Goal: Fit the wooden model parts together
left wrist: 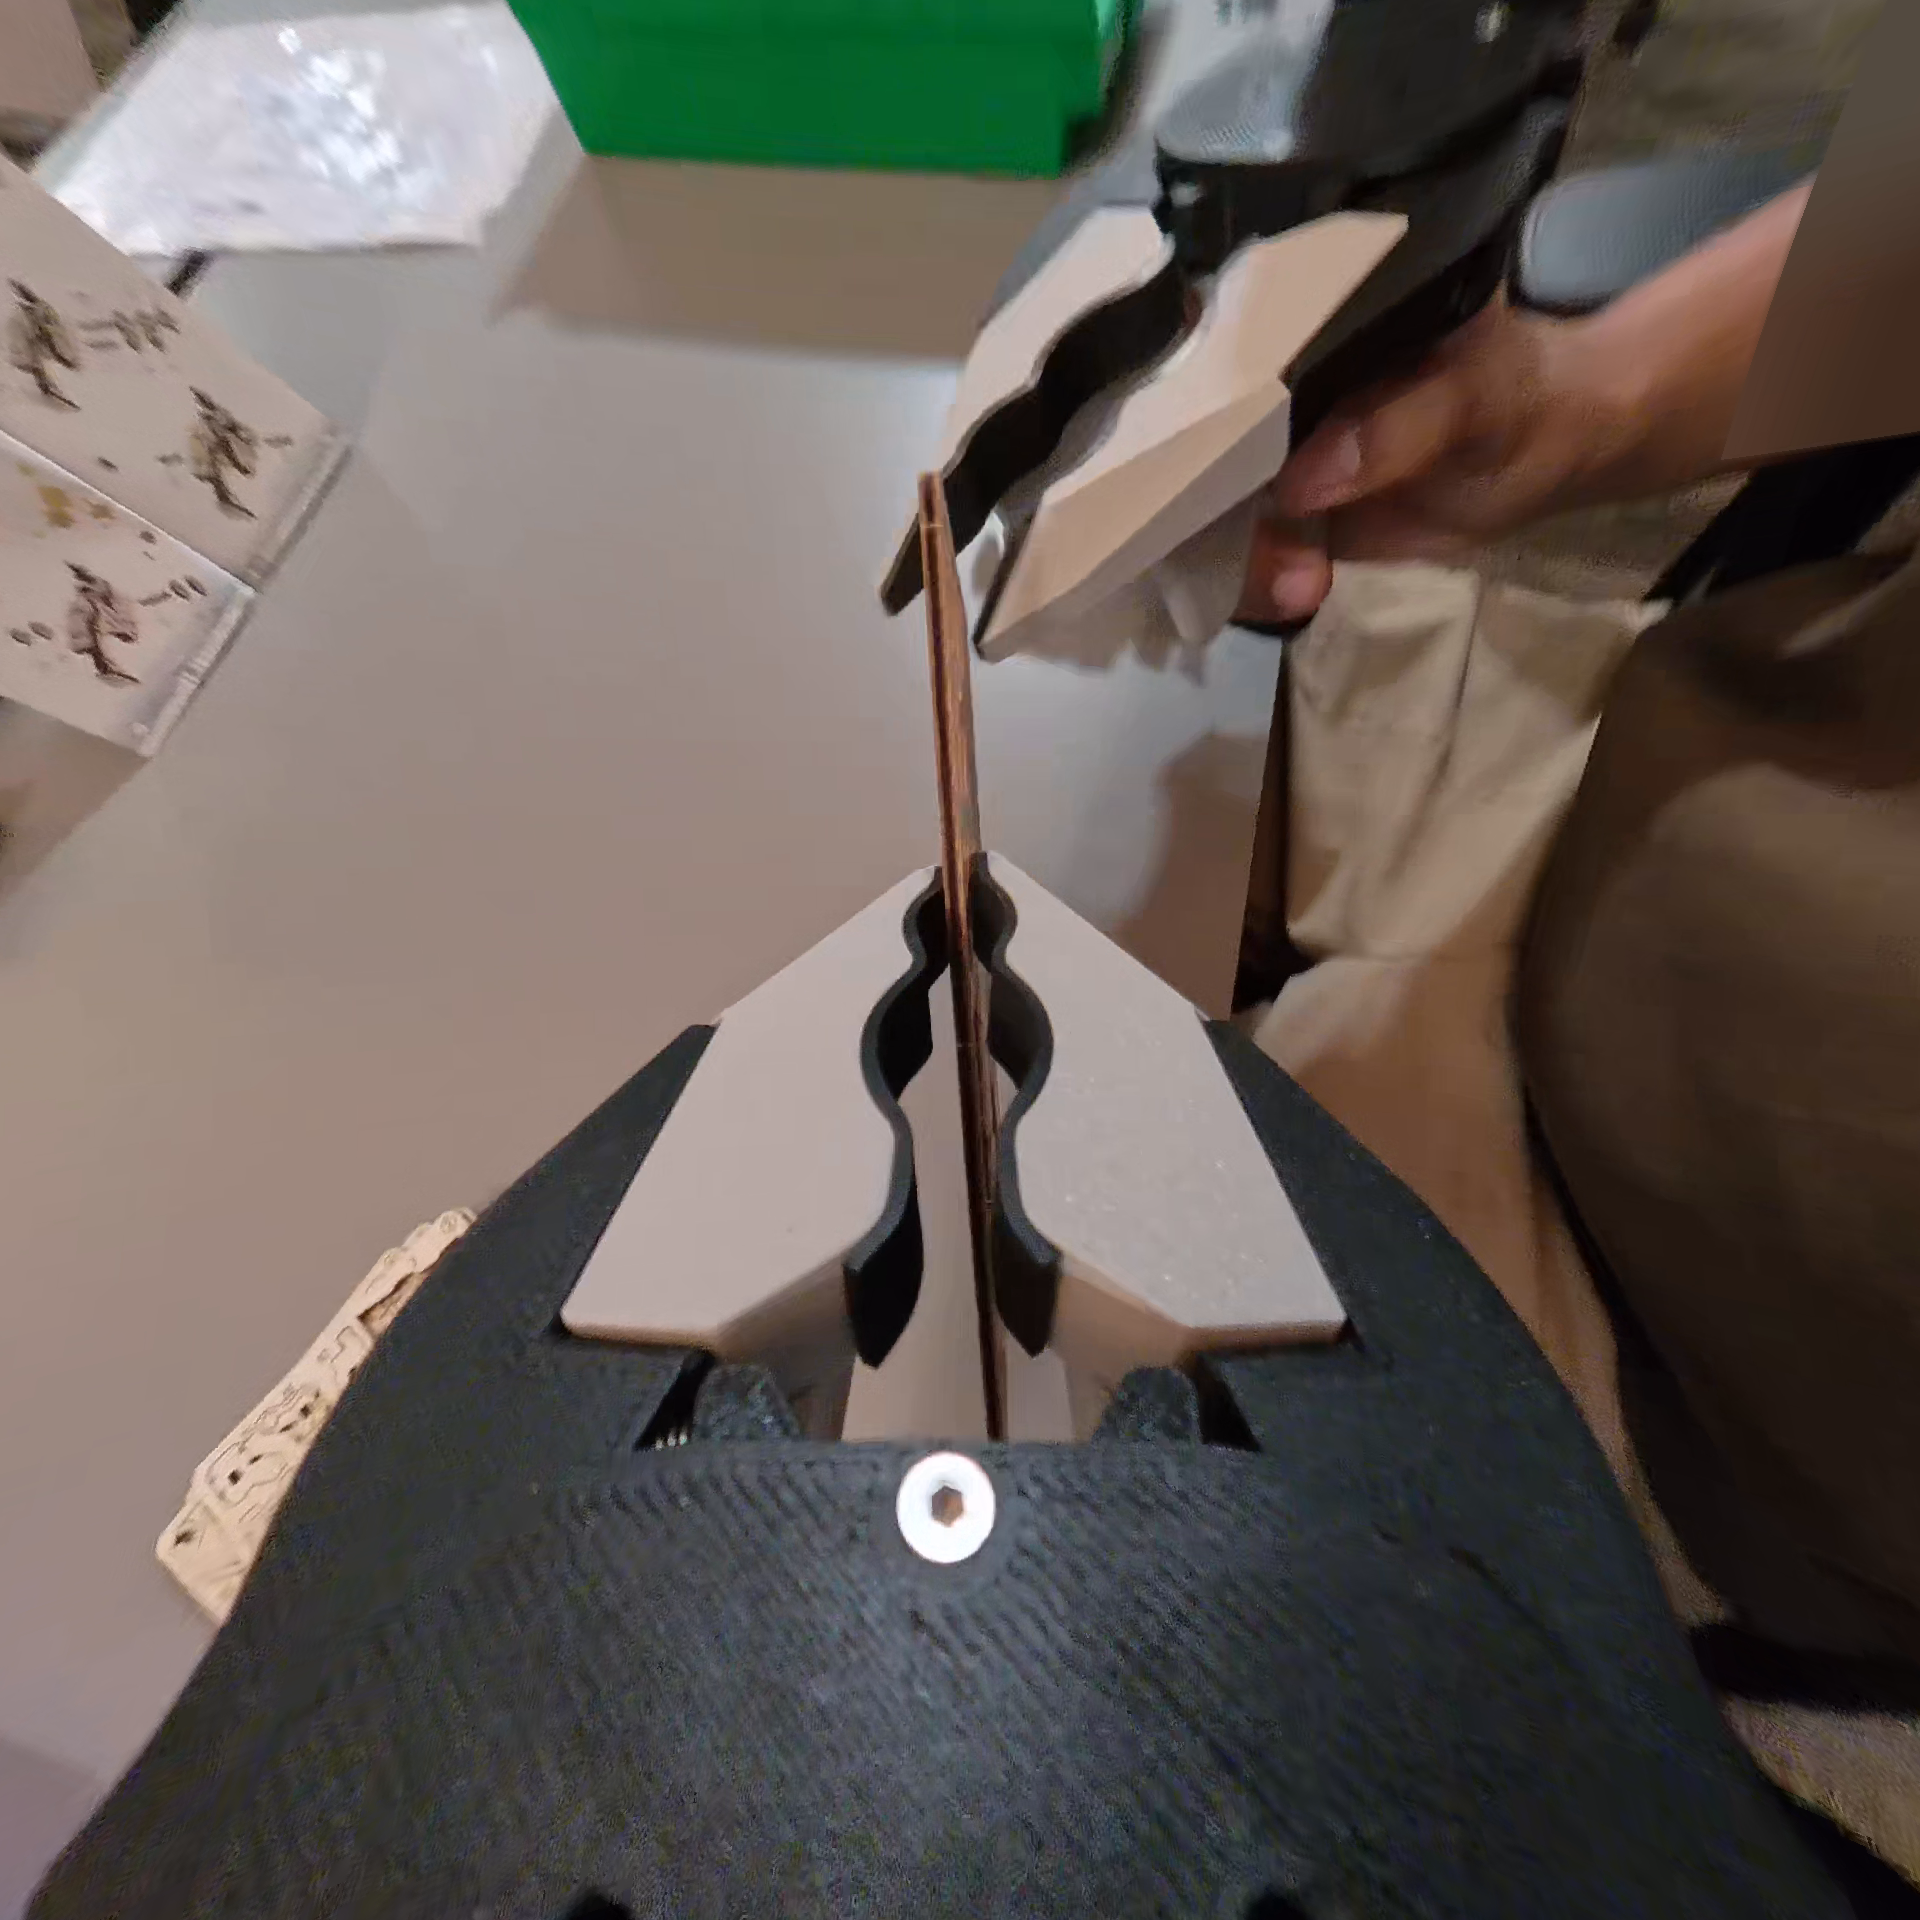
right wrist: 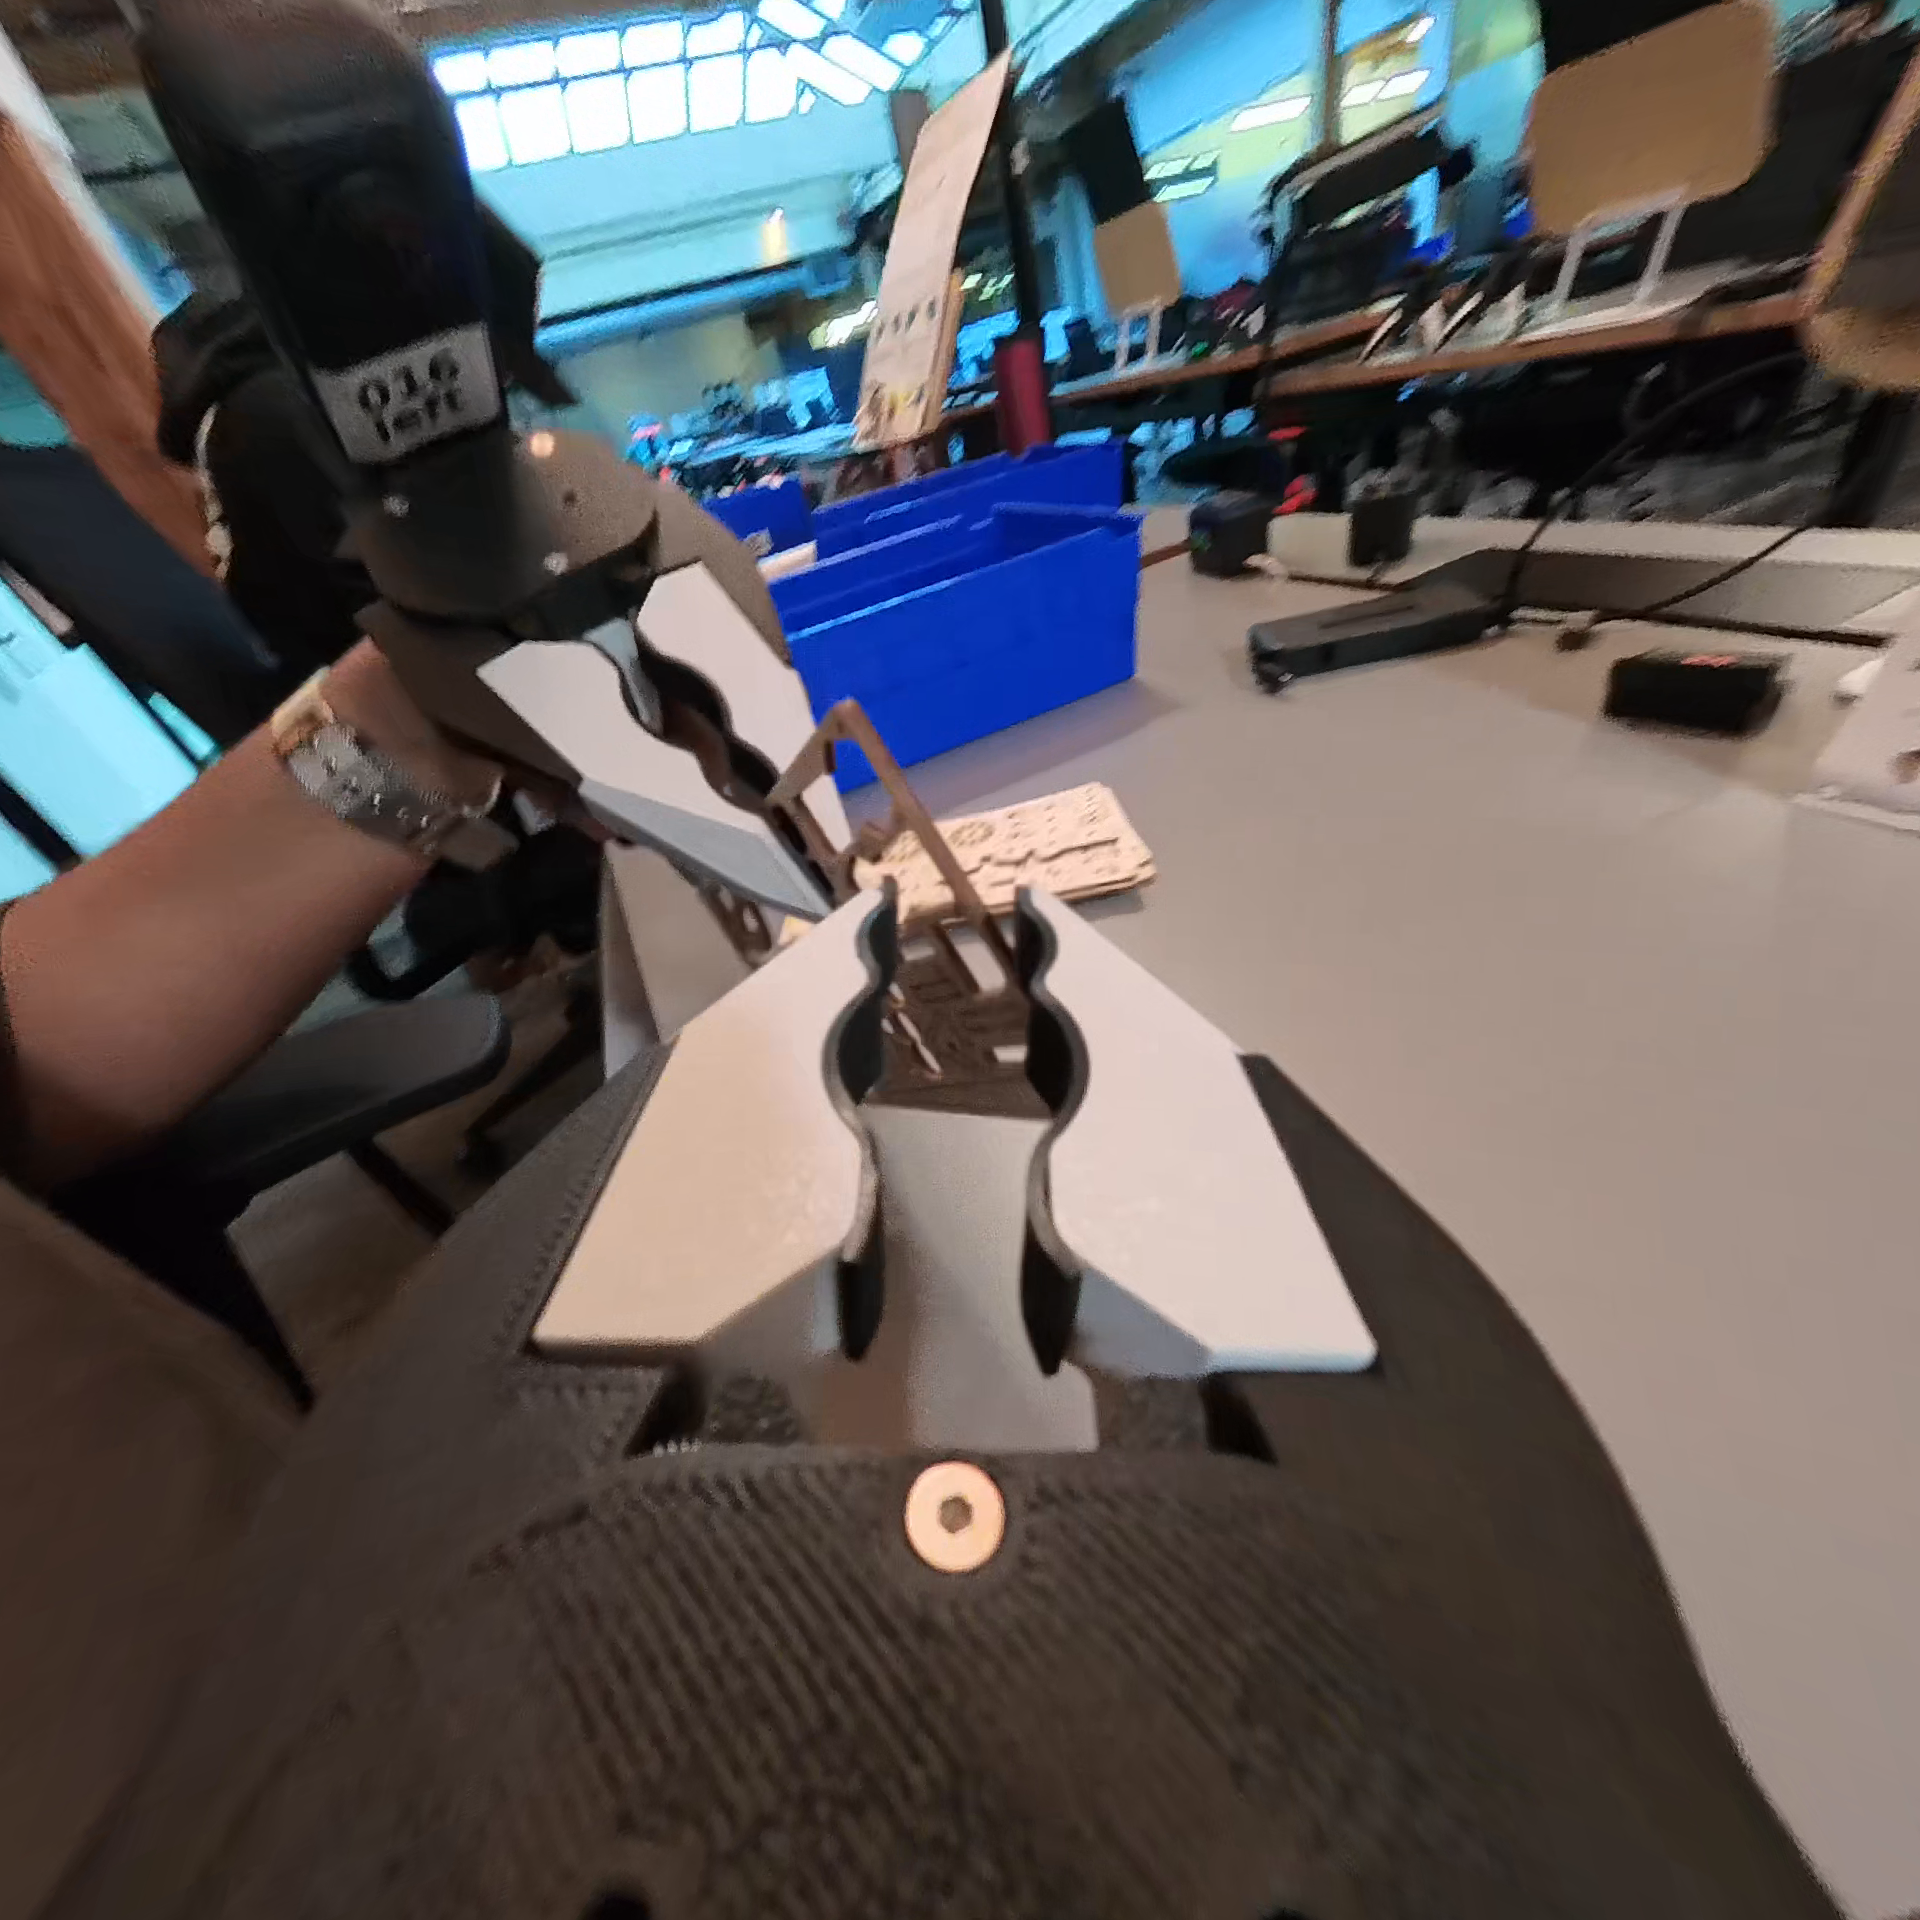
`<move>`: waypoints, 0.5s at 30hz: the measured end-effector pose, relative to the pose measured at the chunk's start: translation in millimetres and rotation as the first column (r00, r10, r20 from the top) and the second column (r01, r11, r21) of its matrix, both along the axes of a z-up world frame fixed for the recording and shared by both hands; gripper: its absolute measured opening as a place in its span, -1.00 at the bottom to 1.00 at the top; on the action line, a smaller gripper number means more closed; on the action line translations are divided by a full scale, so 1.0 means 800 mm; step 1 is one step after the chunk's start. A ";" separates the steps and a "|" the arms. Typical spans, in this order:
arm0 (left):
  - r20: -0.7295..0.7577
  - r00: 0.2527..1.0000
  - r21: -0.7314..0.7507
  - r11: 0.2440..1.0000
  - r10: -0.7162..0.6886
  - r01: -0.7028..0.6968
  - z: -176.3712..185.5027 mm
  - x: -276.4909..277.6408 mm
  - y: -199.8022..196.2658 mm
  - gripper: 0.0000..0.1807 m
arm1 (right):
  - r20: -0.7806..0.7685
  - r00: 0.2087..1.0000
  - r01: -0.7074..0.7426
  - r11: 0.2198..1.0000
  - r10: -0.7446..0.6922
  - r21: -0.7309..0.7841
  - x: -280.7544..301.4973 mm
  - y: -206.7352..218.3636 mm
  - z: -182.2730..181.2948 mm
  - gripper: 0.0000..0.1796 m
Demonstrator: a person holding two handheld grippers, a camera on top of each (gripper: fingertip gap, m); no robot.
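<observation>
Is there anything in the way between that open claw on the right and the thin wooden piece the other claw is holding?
Nothing visible. The open right gripper already sits at the far end of the thin brown wooden model piece, which the left gripper clamps edge-on; only air lies between the fingers and the wood.

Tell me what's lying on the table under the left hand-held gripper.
A pale wooden parts sheet with cut-out shapes pokes out beside the left hand-held gripper. Most of it is hidden beneath the gripper's black body.

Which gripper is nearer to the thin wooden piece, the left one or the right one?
Left. The left gripper is shut on the thin wooden piece, which stands edge-on between its fingers. The right gripper is open at the piece's far end; contact cannot be told.
</observation>
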State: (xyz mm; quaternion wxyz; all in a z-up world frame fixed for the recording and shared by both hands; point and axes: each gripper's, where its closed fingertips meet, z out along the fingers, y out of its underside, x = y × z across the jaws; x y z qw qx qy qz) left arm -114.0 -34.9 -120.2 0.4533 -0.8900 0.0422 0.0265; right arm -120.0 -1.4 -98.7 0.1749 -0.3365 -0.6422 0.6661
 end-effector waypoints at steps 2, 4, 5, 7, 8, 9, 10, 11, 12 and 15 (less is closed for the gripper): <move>0.069 0.997 0.126 0.991 0.033 -0.042 0.020 -0.012 0.002 -0.96 | -0.031 0.998 0.060 0.997 -0.062 -0.042 -0.005 0.015 0.012 -0.62; 0.158 0.986 0.273 0.957 0.059 -0.101 0.047 -0.025 0.002 -0.97 | -0.061 0.992 0.107 0.989 -0.114 -0.099 -0.007 0.030 0.025 -0.54; 0.203 0.977 0.342 0.931 0.059 -0.128 0.061 -0.030 0.000 -0.98 | -0.070 0.989 0.120 0.985 -0.129 -0.125 -0.007 0.035 0.031 -0.50; 0.289 0.957 0.439 0.886 0.017 -0.148 0.082 -0.031 -0.002 -0.98 | -0.074 0.989 0.114 0.979 -0.128 -0.171 -0.005 0.040 0.037 -0.43; 0.322 0.947 0.466 0.873 -0.014 -0.146 0.087 -0.028 -0.002 -0.98 | -0.073 0.991 0.093 0.977 -0.109 -0.191 -0.003 0.039 0.040 -0.43; 0.347 0.937 0.487 0.862 -0.043 -0.141 0.091 -0.025 -0.001 -0.98 | -0.069 0.994 0.068 0.976 -0.083 -0.207 -0.001 0.036 0.041 -0.42; 0.367 0.928 0.502 0.854 -0.069 -0.135 0.092 -0.021 0.002 -0.98 | -0.061 0.996 0.045 0.974 -0.060 -0.222 0.001 0.033 0.041 -0.42; 0.386 0.918 0.514 0.848 -0.094 -0.129 0.093 -0.017 0.005 -0.98 | -0.057 0.998 0.022 0.971 -0.036 -0.237 0.003 0.029 0.041 -0.42; 0.402 0.908 0.521 0.845 -0.116 -0.123 0.092 -0.013 0.010 -0.98 | -0.056 0.998 -0.005 0.968 -0.009 -0.250 0.006 0.026 0.043 -0.43; 0.430 0.890 0.513 0.852 -0.148 -0.106 0.081 -0.003 0.023 -0.98 | -0.062 0.996 -0.078 0.952 0.062 -0.296 0.016 0.020 0.048 -0.48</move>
